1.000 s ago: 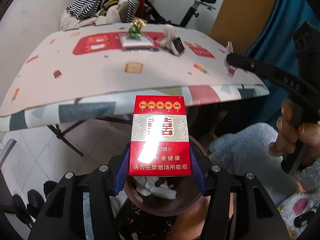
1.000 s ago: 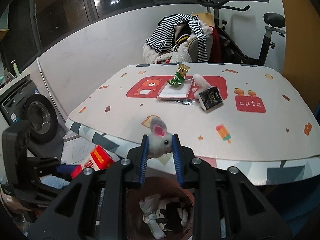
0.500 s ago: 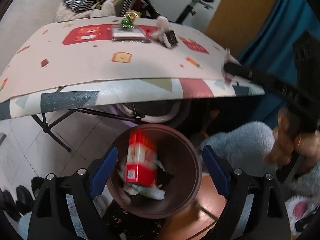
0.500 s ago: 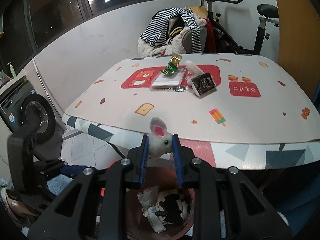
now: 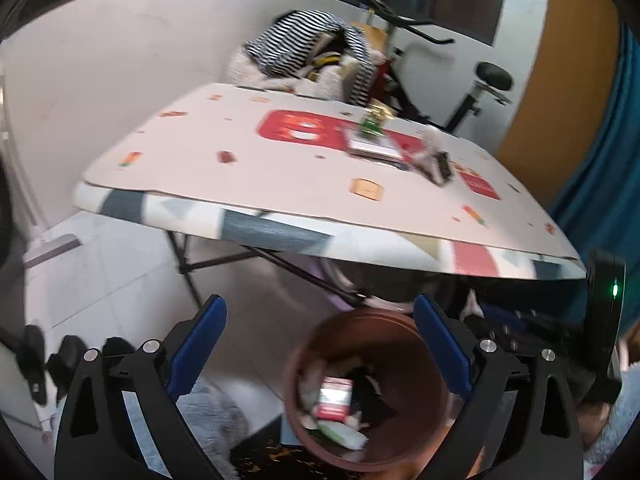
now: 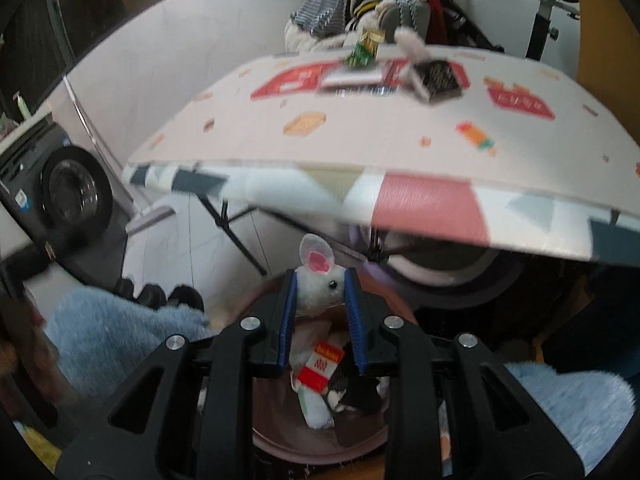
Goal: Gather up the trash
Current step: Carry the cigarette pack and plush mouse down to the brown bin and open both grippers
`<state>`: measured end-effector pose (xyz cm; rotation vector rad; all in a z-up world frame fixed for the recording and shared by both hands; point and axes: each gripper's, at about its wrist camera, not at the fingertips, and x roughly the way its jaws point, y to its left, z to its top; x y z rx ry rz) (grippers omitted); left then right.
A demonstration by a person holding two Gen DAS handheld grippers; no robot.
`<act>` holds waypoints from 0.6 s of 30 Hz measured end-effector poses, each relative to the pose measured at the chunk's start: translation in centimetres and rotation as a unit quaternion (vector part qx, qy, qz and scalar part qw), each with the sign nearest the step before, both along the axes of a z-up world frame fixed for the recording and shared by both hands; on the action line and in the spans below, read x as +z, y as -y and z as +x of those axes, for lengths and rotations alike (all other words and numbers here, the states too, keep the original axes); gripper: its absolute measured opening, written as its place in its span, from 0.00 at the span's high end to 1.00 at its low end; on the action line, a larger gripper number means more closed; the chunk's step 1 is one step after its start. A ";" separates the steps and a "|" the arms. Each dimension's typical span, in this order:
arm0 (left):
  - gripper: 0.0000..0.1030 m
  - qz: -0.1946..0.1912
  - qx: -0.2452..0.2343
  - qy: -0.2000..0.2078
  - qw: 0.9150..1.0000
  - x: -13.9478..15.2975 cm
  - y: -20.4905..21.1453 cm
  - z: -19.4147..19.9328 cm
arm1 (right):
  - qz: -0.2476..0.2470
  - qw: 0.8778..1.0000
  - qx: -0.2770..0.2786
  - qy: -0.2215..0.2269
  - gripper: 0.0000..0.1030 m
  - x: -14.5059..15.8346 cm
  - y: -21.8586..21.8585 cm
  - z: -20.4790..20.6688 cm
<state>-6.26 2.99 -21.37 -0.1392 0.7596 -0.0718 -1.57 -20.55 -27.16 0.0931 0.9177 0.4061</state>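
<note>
bright indoor light, motion blur, fisheye-warped edges.

The bin (image 5: 376,396) stands on the floor, just before the near edge of the table (image 5: 280,168) and lower than it. In the bin lies a cigarette pack (image 5: 334,398) among other trash. On the far part of the table a snack wrapper (image 5: 372,122) lies on a flat packet (image 5: 372,146), and right of them a small box (image 6: 438,78). Behind the table is a pile of clothes (image 5: 304,52); right of the pile, an exercise bike (image 5: 480,88). A washing machine (image 6: 60,188) stands left of the table.
</note>
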 end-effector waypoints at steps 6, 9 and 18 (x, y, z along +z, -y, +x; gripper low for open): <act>0.10 -0.005 0.032 0.003 0.999 -0.5 -0.9 -0.9 | -0.022 0.999 0.012 -0.026 0.73 -2.0 -0.7 -0.1; 0.10 0.004 0.022 -0.003 1.000 -1.0 -0.3 -0.9 | -0.029 0.999 0.016 -0.031 0.73 -2.3 -0.9 -0.1; 0.09 -0.006 0.019 -0.020 1.000 -2.0 0.0 -0.7 | -0.037 0.999 0.017 -0.035 0.72 -2.7 -1.3 -0.1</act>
